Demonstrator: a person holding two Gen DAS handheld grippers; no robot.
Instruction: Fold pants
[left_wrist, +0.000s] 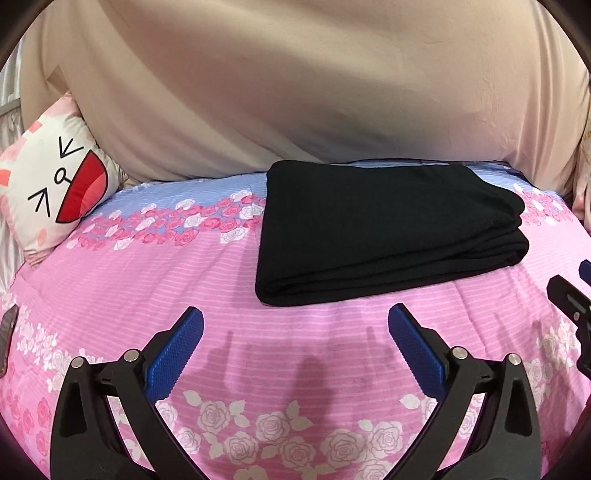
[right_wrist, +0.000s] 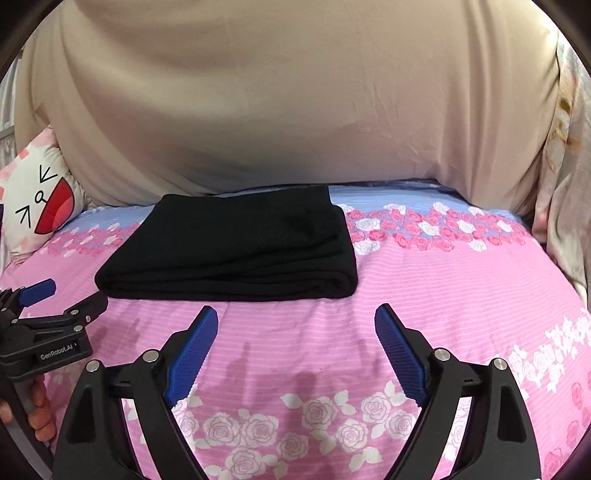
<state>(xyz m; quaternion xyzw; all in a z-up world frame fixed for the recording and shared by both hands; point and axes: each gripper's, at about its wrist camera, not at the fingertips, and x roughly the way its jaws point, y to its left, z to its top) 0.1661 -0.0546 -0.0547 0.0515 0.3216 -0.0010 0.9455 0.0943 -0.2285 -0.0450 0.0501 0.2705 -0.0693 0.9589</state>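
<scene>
Both grippers, left (left_wrist: 295, 332) and right (right_wrist: 296, 328), hover spread wide, empty, just before folded black pants (left_wrist: 384, 225)

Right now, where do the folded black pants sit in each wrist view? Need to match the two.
Left wrist: black pants right of centre, beyond the open left gripper.
Right wrist: black pants left of centre, beyond the open right gripper.
Shared landmark: cartoon-face pillow, at the left edge in both views.
</scene>
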